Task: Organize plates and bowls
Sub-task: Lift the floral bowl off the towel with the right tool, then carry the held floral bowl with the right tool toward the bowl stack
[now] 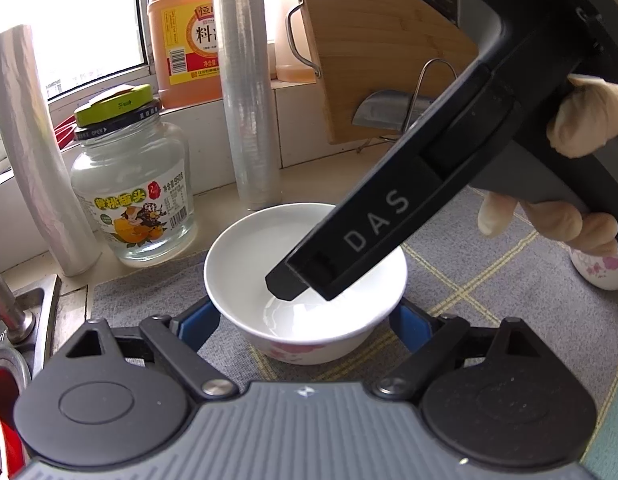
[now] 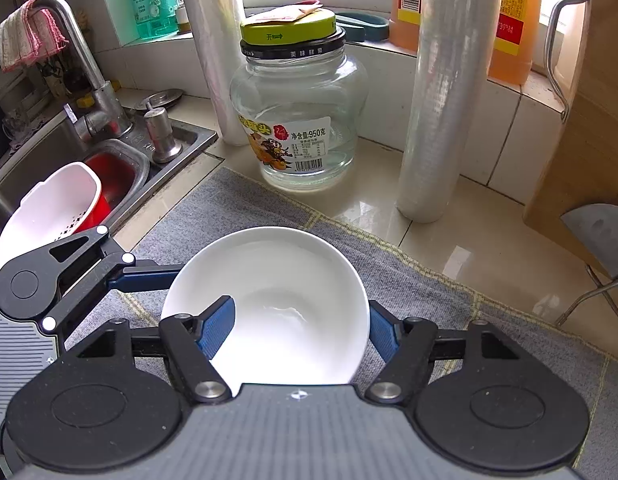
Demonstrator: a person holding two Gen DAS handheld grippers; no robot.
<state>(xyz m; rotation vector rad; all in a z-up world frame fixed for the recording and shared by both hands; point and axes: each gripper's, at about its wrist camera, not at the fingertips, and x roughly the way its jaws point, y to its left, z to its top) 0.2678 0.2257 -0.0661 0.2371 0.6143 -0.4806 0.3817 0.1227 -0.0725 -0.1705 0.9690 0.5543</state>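
From the left wrist, the left gripper (image 1: 305, 322) straddles a white bowl (image 1: 305, 276) at centre frame on the grey mat (image 1: 489, 312), fingers wide, contact unclear; the right gripper (image 1: 297, 286) slants down from upper right, one finger inside. From the right wrist, the right gripper (image 2: 297, 330) pinches the bowl's (image 2: 269, 300) right wall, a glass jar (image 2: 299, 120) behind.

A white bowl (image 1: 305, 276) with pink floral outside stands upright on the grey checked mat (image 1: 489, 280).
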